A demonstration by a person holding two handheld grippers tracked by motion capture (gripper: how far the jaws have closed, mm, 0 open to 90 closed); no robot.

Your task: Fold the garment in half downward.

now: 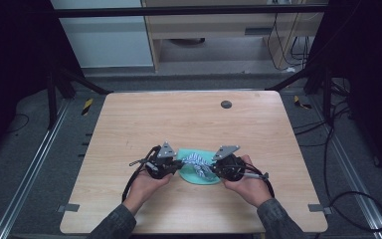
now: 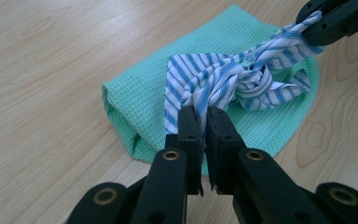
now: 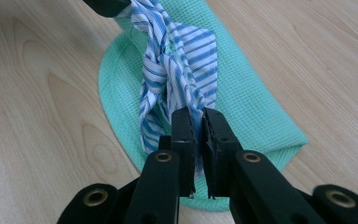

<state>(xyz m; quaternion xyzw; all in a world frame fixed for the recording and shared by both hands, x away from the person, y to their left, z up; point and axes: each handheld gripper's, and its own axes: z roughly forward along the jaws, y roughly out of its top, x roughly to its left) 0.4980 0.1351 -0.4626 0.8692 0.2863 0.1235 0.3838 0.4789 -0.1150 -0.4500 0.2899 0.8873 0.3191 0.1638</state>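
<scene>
Two grippers – left gripper [image 1: 175, 167], right gripper [image 1: 214, 168] – one striped cloth [image 1: 197, 161] (knotted), one green cloth [image 1: 197, 177]

right gripper [image 3: 196, 116] | jaws clamp striped cloth [image 3: 182, 70] | over green cloth [image 3: 256, 112], possibly touching

High view looks down from afar; both claw views sit close, sharing the striped cloth [image 2: 223, 79].

The near middle of the table [image 1: 129, 129] is being blocked by a green cloth [image 1: 191, 175] lying flat, with a knotted striped cloth [image 1: 197, 162] being stretched across it between the left gripper [image 1: 171, 167] and the right gripper [image 1: 218, 167]. Bare wood is being left open on both sides and beyond, where passage is being interrupted by a small dark disc [image 1: 226, 104] near the far edge.
</scene>
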